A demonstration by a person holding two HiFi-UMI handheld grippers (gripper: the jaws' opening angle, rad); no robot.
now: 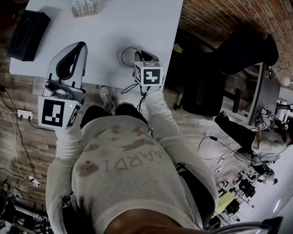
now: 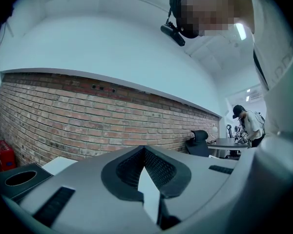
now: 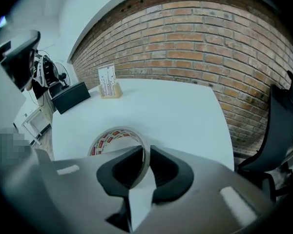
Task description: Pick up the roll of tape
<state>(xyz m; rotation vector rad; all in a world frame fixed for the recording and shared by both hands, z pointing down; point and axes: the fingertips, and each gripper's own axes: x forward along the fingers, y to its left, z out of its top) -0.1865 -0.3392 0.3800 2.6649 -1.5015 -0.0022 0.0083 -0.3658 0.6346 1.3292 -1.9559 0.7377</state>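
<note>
The roll of tape [image 3: 115, 135] is a clear ring with a red-printed core, lying flat on the white table [image 1: 136, 13] near its front edge. In the head view only part of the roll of tape [image 1: 124, 57] shows beside my right gripper [image 1: 142, 57]. My right gripper [image 3: 146, 152] points steeply down, with one pad inside the ring and one outside, pressed on the ring's near wall. My left gripper [image 1: 80, 45] hovers level over the table's front left, apart from the tape. The left gripper [image 2: 145, 150] has its tips together and nothing between them.
A black box [image 1: 28, 34] sits at the table's left edge and a small card holder [image 1: 84, 5] at the back. A black office chair [image 1: 219, 82] stands off the table's right side. Another person [image 1: 273, 130] works at a desk further right.
</note>
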